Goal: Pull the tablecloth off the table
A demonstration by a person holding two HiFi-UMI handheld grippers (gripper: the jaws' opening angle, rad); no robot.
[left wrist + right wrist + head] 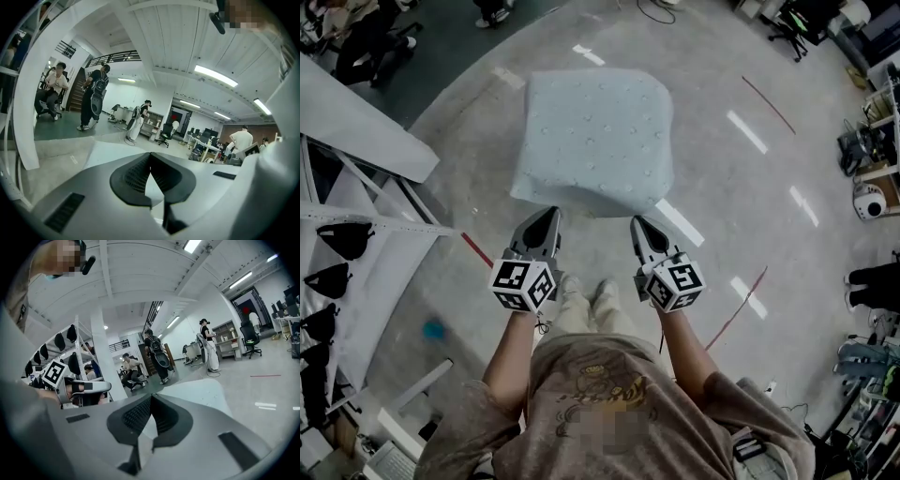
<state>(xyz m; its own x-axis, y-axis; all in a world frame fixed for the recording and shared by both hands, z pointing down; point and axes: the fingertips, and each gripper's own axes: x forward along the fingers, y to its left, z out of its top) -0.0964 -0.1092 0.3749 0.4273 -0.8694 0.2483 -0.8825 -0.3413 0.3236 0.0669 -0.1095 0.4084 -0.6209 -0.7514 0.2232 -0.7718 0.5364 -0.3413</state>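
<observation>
A pale blue tablecloth with small dots covers a square table and hangs over its sides. My left gripper is shut, its tip right at the cloth's near hem by the left corner. On the other side, my right gripper is also shut, just short of the hem near the right corner. In the left gripper view the closed jaws point at the cloth beyond them. The right gripper view shows the same, with the jaws closed in front of the cloth. I see no cloth pinched in either.
White slanted racks with black items stand close on the left. Red tape lines mark the glossy floor. Desks, chairs and equipment crowd the right edge. People stand and sit farther off. My own feet are just behind the grippers.
</observation>
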